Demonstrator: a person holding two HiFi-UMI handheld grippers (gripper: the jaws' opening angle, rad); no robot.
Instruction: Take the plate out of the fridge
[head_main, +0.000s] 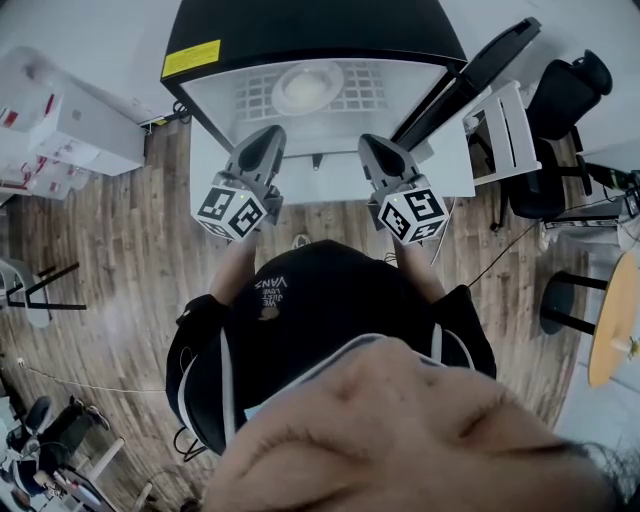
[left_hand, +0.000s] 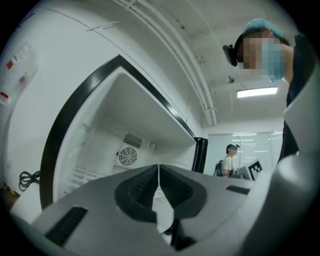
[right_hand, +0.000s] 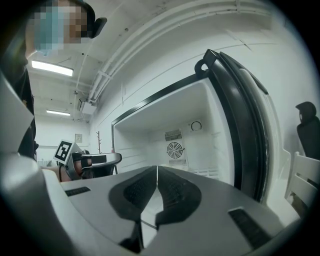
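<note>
**Both grippers closed and empty before the open fridge; plate on the shelf inside**

The fridge (head_main: 300, 30) is standing open straight ahead of both grippers, with its opening facing the jaw tips. Its black-edged door (head_main: 470, 75) is swung out beyond the outer side of the right gripper (head_main: 373, 145). Further out on that side, past the door, a white slatted frame (head_main: 505, 125) and a black office chair (head_main: 560, 130) are standing. White boxes (head_main: 60, 120) are sitting well out from the left gripper (head_main: 268, 138) on its outer side. In the left gripper view, a person with a backpack (left_hand: 231, 160) is standing far off, past the fridge's edge. A round fan grille (right_hand: 175, 150) is showing on the back wall of the compartment, ahead of the jaws.

The plate (head_main: 305, 85) is lying flat on the wire shelf (head_main: 250, 95) deep inside the fridge. It is round, so it is showing no long axis, and its face is turned upward. It is lying ahead of both grippers, roughly between the lines they point along and well apart from either set of tips. Neither gripper view is showing it clearly.

The two grippers are being held side by side, pointing into the opening. On each, the jaws are pressed together with nothing between them.
</note>
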